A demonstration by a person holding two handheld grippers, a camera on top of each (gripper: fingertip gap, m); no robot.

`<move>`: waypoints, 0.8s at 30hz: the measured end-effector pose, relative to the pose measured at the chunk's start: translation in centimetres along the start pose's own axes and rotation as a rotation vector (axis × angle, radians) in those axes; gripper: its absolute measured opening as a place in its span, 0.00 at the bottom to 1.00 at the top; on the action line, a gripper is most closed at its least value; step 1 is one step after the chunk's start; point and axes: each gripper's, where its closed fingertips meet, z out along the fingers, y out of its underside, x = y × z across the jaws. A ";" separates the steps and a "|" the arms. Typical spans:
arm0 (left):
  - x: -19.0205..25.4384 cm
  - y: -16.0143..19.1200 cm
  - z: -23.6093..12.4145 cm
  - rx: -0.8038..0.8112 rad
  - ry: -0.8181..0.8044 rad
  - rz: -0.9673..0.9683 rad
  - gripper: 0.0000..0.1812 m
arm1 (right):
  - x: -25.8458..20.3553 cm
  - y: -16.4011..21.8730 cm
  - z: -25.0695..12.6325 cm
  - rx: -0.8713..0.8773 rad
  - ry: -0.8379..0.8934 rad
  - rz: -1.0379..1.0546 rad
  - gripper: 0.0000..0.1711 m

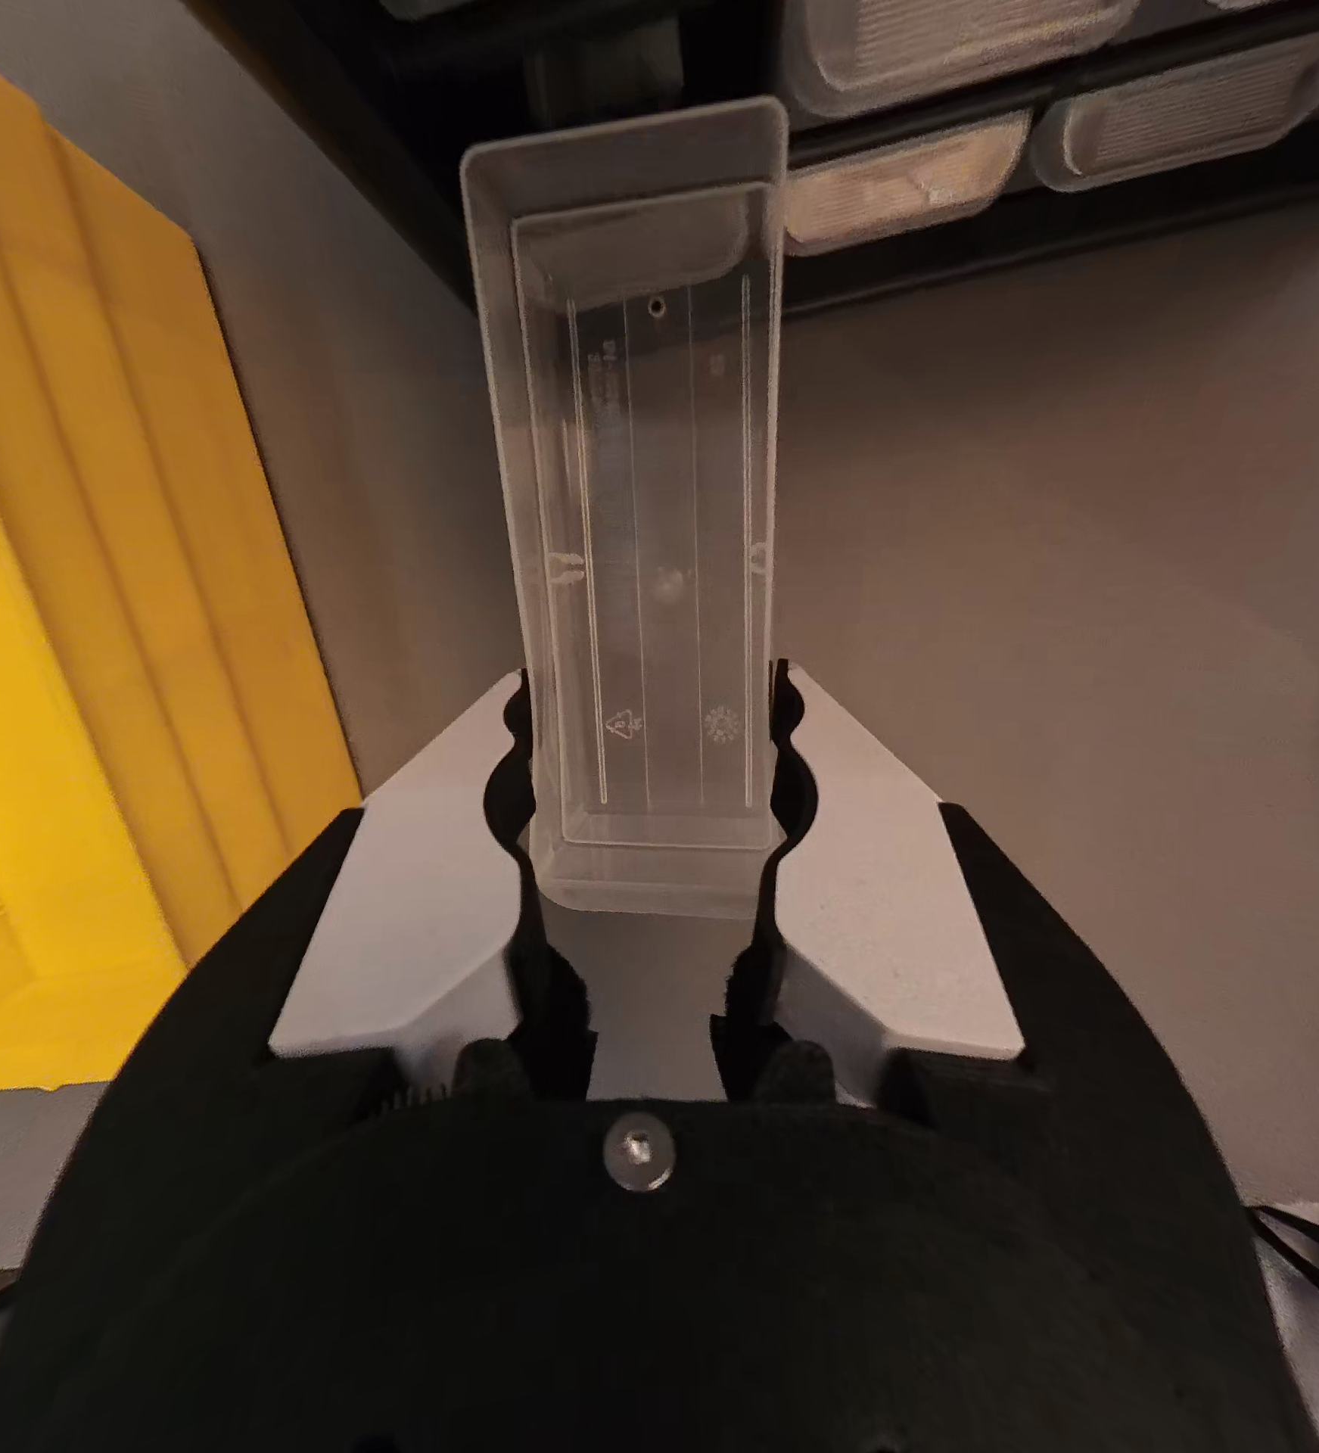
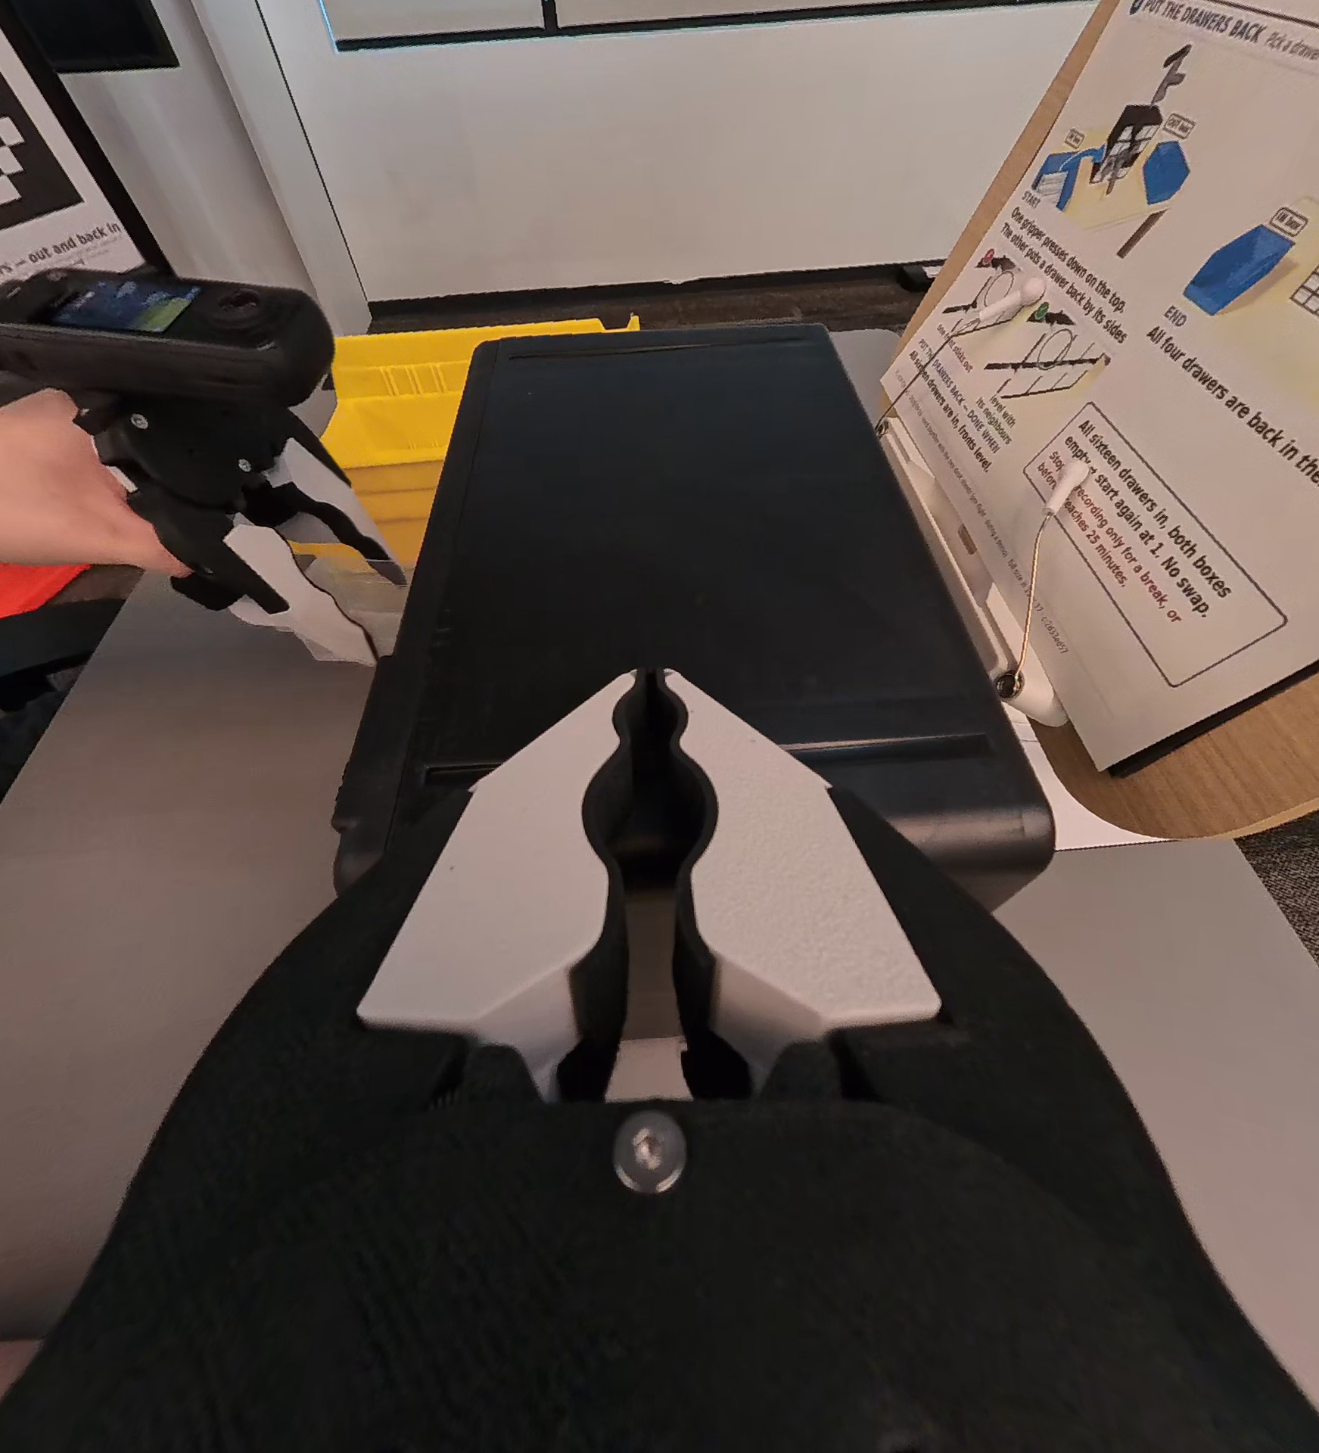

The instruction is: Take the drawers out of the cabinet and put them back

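Observation:
My left gripper [image 1: 646, 692] is shut on a clear plastic drawer [image 1: 640, 503], gripping its sides near the rear end, with the drawer's front pointing away toward the black cabinet [image 1: 719, 47]. Several clear drawers [image 1: 915, 181] sit in the cabinet at the upper right. In the right wrist view my right gripper [image 2: 652, 676] is shut and empty, its tips resting on or just above the black cabinet top [image 2: 687, 511]. The left gripper [image 2: 310, 582] shows there at the cabinet's left side, held by a hand [image 2: 19, 487].
A yellow bin [image 1: 50, 550] stands left of the drawer on the grey table [image 1: 1073, 550]; it also shows in the right wrist view [image 2: 396, 409]. An instruction board [image 2: 1191, 354] leans at the right on a wooden surface. A marker sign [image 2: 3, 141] stands back left. Across from one pair of fingers to the other is roughly 30 cm.

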 end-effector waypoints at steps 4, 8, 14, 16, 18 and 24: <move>-0.1 -0.2 0.3 -0.062 -0.005 0.000 0.32 | 0.0 0.0 0.0 0.005 -0.010 0.004 0.00; 0.1 -0.6 -0.1 -0.071 0.002 -0.014 0.32 | 0.0 0.0 0.0 0.010 -0.013 0.008 0.00; -0.1 -1.1 -0.4 -0.066 -0.016 -0.015 0.32 | 0.0 0.0 0.0 0.011 -0.013 0.010 0.00; -0.4 -1.2 -0.4 -0.063 -0.040 -0.018 0.32 | 0.0 0.0 0.0 0.011 -0.014 0.010 0.00; -0.4 -1.0 -0.3 -0.089 -0.042 -0.025 0.32 | 0.0 0.0 0.0 0.010 -0.012 0.007 0.00; -0.4 -2.7 -0.5 -0.036 -0.027 -0.050 0.33 | 0.0 0.0 0.0 0.014 -0.018 0.013 0.00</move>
